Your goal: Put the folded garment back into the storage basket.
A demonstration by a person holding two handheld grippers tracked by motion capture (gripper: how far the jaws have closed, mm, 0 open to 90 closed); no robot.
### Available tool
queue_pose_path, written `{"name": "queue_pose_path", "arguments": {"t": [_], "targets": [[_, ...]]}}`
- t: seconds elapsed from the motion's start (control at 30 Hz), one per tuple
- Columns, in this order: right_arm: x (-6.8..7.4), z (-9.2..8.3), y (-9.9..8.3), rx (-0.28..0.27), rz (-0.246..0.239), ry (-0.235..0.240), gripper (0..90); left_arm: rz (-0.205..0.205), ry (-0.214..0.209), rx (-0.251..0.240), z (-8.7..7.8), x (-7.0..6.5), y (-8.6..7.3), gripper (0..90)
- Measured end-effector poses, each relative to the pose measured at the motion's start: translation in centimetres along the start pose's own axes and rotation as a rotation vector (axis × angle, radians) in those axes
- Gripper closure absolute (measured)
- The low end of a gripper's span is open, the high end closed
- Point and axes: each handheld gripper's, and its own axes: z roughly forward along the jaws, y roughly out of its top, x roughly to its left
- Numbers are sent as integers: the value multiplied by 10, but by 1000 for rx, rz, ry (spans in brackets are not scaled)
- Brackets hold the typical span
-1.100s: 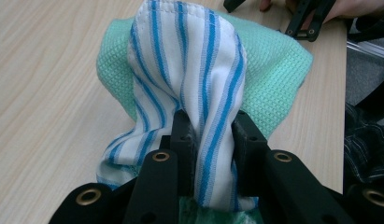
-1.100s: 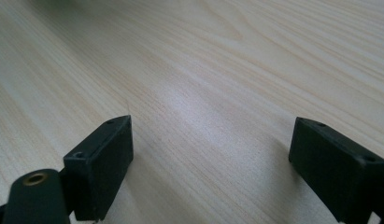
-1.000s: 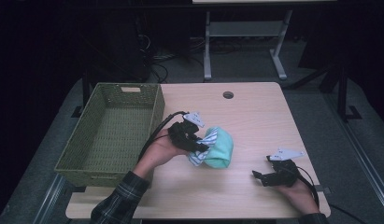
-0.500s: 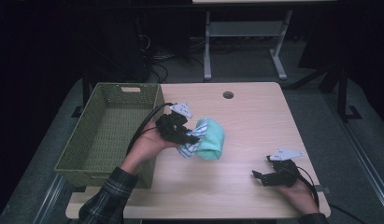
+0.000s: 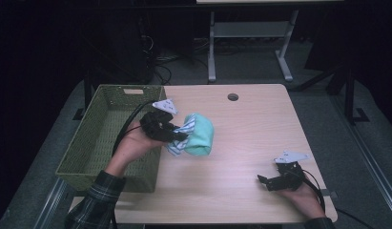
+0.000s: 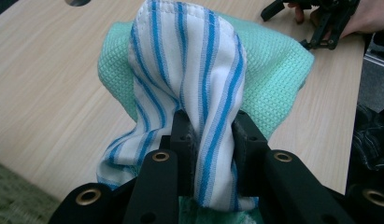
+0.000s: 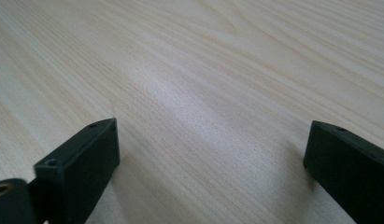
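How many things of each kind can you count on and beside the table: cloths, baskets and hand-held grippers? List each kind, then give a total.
Cloths: 2, a blue-striped white cloth and a mint green cloth
Baskets: 1, the green woven basket
Hand-held grippers: 2, the left hand-held gripper and the right hand-held gripper
Total: 5

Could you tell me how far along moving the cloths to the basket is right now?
Done: the left gripper is shut on the striped cloth, with the green cloth bunched behind it. In hand: the bundle sits beside the basket. Left: dropping it in. The right gripper rests open on the table.
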Motion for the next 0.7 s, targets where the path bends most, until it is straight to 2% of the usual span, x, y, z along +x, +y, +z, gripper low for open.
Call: {"name": "queue_pose_path", "arguments": {"t": [0.07,0.33,0.63,0.7], "targets": [[0,0,0,2,2,1,27,-16,11,-6,-5,2,-3,731],[0,0,0,6,7,-1,15,-32,56,-9,-27,11,-11,731],[0,1,0,6,6,-3,9,-76,113,-28,-52,22,-25,731],[0,1,0,6,6,-3,9,-98,133,-29,-58,26,-30,731]]}}
